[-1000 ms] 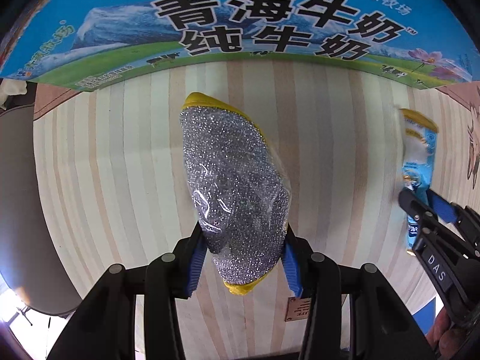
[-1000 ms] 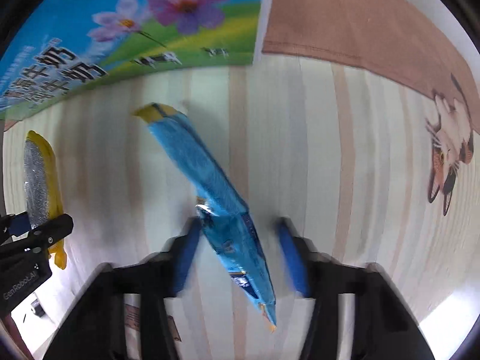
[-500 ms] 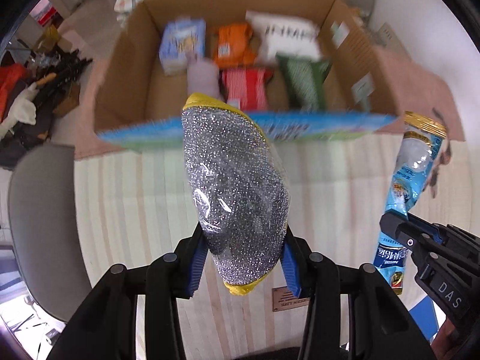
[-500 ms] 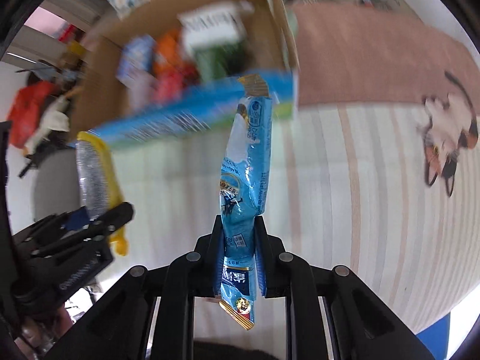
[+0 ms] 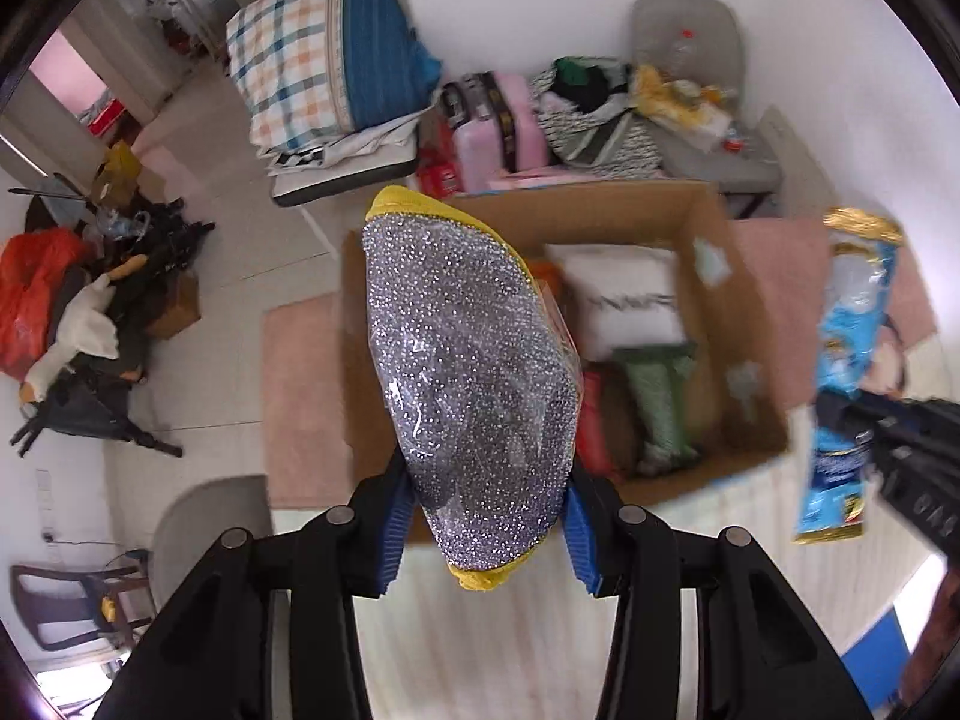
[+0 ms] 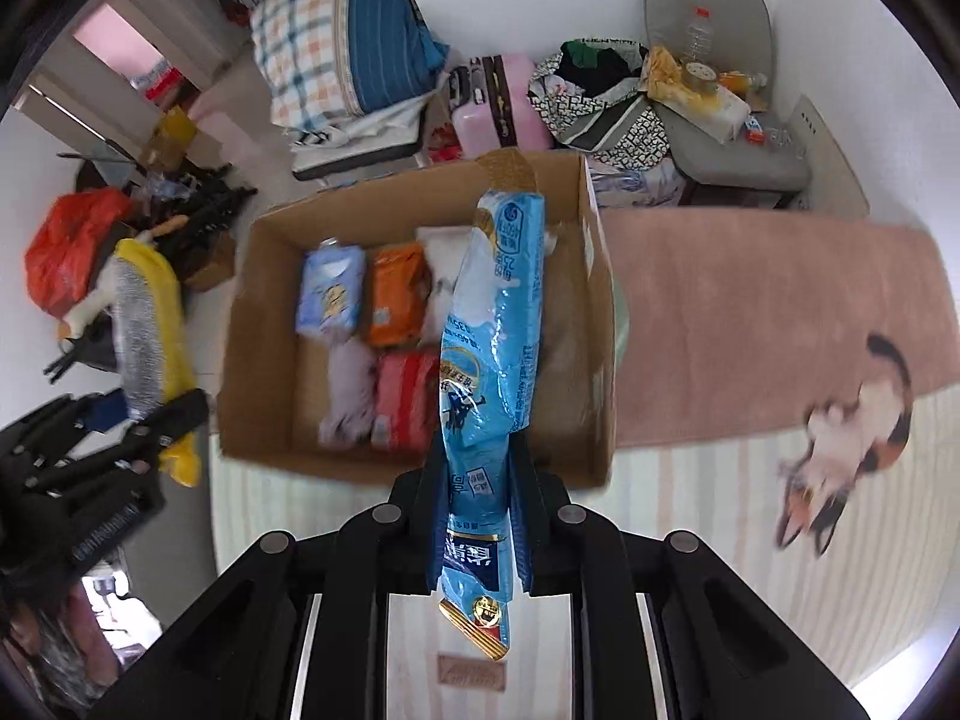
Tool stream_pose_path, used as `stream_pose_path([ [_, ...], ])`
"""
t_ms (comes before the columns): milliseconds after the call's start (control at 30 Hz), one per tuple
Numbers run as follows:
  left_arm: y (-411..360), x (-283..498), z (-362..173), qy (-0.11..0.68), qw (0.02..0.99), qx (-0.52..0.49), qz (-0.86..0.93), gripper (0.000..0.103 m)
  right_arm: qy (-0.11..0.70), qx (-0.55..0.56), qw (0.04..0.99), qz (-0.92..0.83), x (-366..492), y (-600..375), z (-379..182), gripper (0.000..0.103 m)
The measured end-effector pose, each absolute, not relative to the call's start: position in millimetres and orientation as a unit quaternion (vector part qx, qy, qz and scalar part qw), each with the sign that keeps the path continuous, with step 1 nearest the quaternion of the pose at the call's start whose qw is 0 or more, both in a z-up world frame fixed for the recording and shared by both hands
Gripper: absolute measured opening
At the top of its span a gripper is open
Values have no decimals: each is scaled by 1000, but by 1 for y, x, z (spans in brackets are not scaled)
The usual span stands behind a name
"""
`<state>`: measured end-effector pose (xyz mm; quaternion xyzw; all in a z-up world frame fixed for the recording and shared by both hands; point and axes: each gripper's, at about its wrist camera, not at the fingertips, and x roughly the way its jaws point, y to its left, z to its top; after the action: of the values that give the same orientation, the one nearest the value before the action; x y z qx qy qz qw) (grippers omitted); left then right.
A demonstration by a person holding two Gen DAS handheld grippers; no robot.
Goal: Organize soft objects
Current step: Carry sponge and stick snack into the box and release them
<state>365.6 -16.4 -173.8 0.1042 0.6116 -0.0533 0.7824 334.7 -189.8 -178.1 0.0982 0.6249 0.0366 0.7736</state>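
Note:
My left gripper (image 5: 486, 525) is shut on a silver scouring sponge with yellow edges (image 5: 474, 378), wrapped in clear plastic and held high above the table. My right gripper (image 6: 477, 510) is shut on a long blue snack bag (image 6: 492, 354) with gold ends. Both hang over the near edge of an open cardboard box (image 6: 258, 324) that holds several soft packets. From the right wrist view the sponge (image 6: 144, 336) and the left gripper (image 6: 138, 420) show at the left. From the left wrist view the blue bag (image 5: 846, 360) and the right gripper (image 5: 870, 420) show at the right.
The box (image 5: 714, 276) sits on a pink rug (image 6: 750, 324) beside a striped table top (image 6: 720, 516). A cat (image 6: 846, 438) lies at the rug's edge. Behind stand a pink suitcase (image 6: 498, 102), folded bedding (image 6: 342, 42), a grey chair (image 6: 726, 78) and a clutter pile (image 5: 78, 312).
Both grippers have risen from just above the table to well above the box, carrying sponge and bag. The right gripper's jaws shut on the blue bag, which hung loose between them before.

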Motion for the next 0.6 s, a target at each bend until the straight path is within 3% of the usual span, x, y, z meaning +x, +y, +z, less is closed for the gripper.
stream_pose_path([
  [400,15,458,-302,749,653,107,-27,41,703,19,710,-32,432,-188,-294,19],
  [600,22,467,-330,768,631,104,-20,41,716,4,696,-47,442,-185,-319,19],
])
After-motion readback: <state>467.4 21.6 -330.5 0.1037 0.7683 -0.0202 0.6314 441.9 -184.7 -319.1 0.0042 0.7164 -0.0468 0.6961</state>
